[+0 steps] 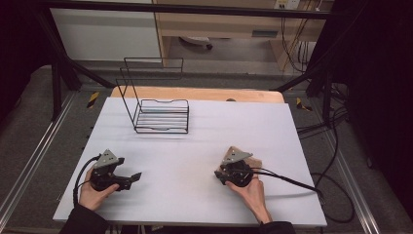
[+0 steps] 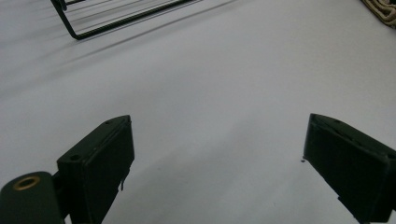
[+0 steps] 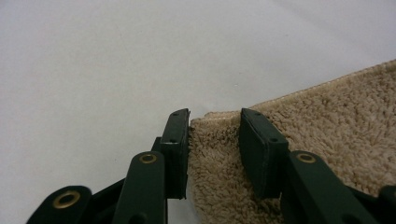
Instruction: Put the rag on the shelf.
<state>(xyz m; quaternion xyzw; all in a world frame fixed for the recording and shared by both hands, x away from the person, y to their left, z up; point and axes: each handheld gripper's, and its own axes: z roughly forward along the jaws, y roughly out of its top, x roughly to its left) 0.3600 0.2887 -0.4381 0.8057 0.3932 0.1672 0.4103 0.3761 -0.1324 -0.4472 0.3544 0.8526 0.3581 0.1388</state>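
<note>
We see the beige towel (image 3: 327, 140) lying flat on the white table (image 1: 195, 146), well to the right of the wire rack (image 1: 158, 114) and nearer the person. The right claw (image 3: 215, 135) straddles the towel's corner, its jaws narrowed around the pile, seemingly to pinch that corner, though we cannot tell whether the pads press yet. The left claw (image 2: 215, 158) rests released, jaws wide over bare table in front of the rack, probably waiting to take another corner.
</note>
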